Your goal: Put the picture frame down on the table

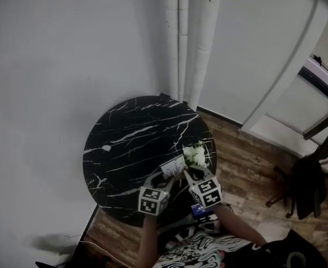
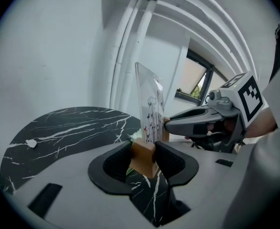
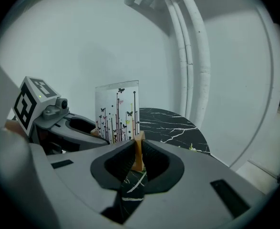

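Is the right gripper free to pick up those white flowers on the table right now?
Probably not. The white flowers sit right beside the right gripper with nothing between, but its jaws are shut on the wooden edge of the picture frame, so it would have to let go first.

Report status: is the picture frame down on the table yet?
Done: left tool and right tool are both shut on the wooden feet of the picture frame. In hand: it is held upright over the near edge of the black marble table, beside the white flowers, seemingly not resting yet. Remaining: lower it, let go.
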`<state>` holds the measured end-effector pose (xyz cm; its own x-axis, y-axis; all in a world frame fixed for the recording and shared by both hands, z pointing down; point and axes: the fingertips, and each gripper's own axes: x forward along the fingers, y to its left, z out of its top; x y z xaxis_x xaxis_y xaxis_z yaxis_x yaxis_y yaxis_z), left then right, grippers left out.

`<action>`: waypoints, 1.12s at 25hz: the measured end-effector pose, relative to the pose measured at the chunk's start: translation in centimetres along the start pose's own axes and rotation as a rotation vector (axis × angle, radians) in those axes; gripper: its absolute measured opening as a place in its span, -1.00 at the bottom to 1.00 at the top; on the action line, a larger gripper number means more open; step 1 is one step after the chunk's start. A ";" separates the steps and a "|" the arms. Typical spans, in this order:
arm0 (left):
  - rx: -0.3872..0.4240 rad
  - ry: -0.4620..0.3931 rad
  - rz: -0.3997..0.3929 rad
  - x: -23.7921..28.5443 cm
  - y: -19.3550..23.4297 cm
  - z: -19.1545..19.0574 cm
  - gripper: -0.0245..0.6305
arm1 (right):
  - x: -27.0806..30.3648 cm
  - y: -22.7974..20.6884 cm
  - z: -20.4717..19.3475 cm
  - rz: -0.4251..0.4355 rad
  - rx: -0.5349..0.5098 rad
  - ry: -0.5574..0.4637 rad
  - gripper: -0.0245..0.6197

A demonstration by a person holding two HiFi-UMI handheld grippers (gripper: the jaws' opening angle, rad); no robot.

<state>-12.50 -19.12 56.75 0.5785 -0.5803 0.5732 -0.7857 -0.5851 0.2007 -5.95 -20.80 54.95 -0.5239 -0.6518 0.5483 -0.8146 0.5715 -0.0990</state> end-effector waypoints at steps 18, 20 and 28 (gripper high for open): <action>0.070 0.006 -0.095 2.6 2.6 2.2 -0.41 | 2.5 -2.2 1.3 -0.062 0.051 -0.018 -0.77; 0.074 0.007 -0.091 2.6 2.7 2.3 -0.41 | 2.6 -2.1 1.3 -0.057 0.056 -0.021 -0.77; 0.052 -0.003 -0.082 3.3 4.3 2.5 -0.41 | 4.2 -2.4 2.2 -0.023 0.015 -0.029 -0.77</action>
<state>-13.42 -24.95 57.54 0.6412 -0.5308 0.5542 -0.7231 -0.6596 0.2051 -6.74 -26.02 55.67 -0.5117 -0.6794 0.5259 -0.8303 0.5484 -0.0994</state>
